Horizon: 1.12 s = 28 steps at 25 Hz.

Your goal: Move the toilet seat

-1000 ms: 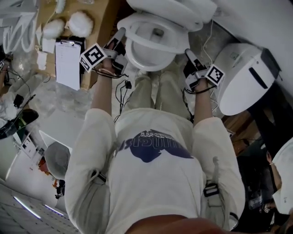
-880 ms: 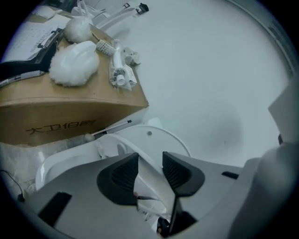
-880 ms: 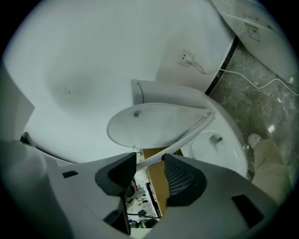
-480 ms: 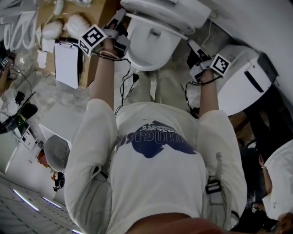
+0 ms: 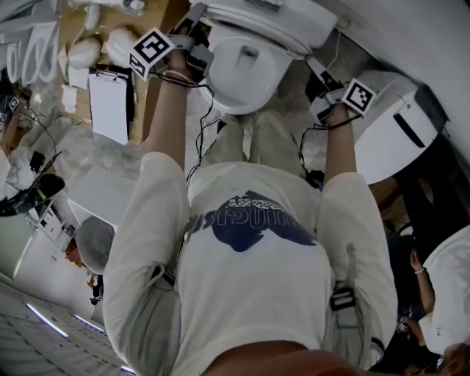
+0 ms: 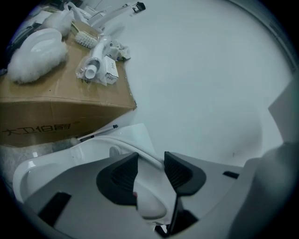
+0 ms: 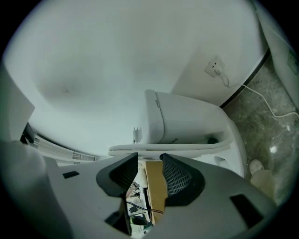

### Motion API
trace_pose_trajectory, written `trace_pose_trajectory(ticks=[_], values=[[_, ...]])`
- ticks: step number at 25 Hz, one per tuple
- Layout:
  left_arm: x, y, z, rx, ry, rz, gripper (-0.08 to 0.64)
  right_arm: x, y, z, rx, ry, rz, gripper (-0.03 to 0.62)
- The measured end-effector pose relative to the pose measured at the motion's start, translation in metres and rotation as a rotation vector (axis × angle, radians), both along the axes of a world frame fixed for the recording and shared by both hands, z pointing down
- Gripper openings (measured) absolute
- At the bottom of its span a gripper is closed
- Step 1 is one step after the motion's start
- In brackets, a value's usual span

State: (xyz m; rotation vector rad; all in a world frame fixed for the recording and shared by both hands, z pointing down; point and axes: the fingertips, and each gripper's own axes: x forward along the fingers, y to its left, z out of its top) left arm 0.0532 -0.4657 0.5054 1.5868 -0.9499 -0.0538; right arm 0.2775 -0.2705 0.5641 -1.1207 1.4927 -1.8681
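Note:
The white toilet (image 5: 242, 73) stands at the top middle of the head view, its seat (image 5: 258, 33) tilted up toward the tank. My left gripper (image 5: 197, 20) is at the seat's left edge. In the left gripper view the seat's thin rim (image 6: 140, 150) runs between the wide jaws of the left gripper (image 6: 152, 163), whose ribbed pads (image 6: 122, 173) show bare. My right gripper (image 5: 317, 70) is at the toilet's right side. In the right gripper view the seat (image 7: 177, 149) shows edge-on just past the right gripper (image 7: 149, 161); the jaws are closing with nothing between them.
A second white toilet unit (image 5: 396, 125) lies on the floor at the right. A cardboard box (image 6: 60, 107) with brushes and tubes on top stands left of the toilet, a clipboard (image 5: 109, 103) beside it. A wall socket with its cord (image 7: 216, 68) is behind the toilet.
The seat has swung from flat on the bowl up toward the tank. Both grippers rose with it, farther from me.

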Motion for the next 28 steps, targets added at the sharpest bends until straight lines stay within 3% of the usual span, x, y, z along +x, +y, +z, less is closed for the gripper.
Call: trace_pose_trajectory(ticks=[10,16,17,19,21,24,26,28], values=[[0.001,-0.002,-0.003,0.037,0.025,-0.004,0.170,0.001,-0.002,-0.001,0.041,0.035,-0.027,0.164],[0.004,0.003,-0.010,0.077,0.102,0.021,0.169,-0.003,-0.002,-0.009,0.112,0.108,-0.056,0.161],[0.002,0.008,-0.016,0.126,0.088,0.043,0.166,-0.005,0.000,-0.014,0.132,0.139,-0.063,0.164],[-0.012,0.022,-0.031,0.265,-0.050,0.113,0.036,-0.011,0.007,-0.027,0.181,0.218,-0.071,0.172],[-0.028,0.043,-0.053,0.393,-0.154,0.179,0.031,-0.016,0.017,-0.040,0.213,0.317,-0.069,0.194],[-0.054,0.082,-0.106,0.567,-0.193,0.208,0.031,-0.026,0.037,-0.071,0.233,0.472,-0.027,0.227],[-0.076,0.111,-0.147,0.706,-0.260,0.217,0.031,-0.036,0.051,-0.102,0.265,0.586,0.008,0.270],[-0.100,0.145,-0.182,0.822,-0.338,0.236,0.031,-0.049,0.074,-0.131,0.284,0.689,0.052,0.273]])
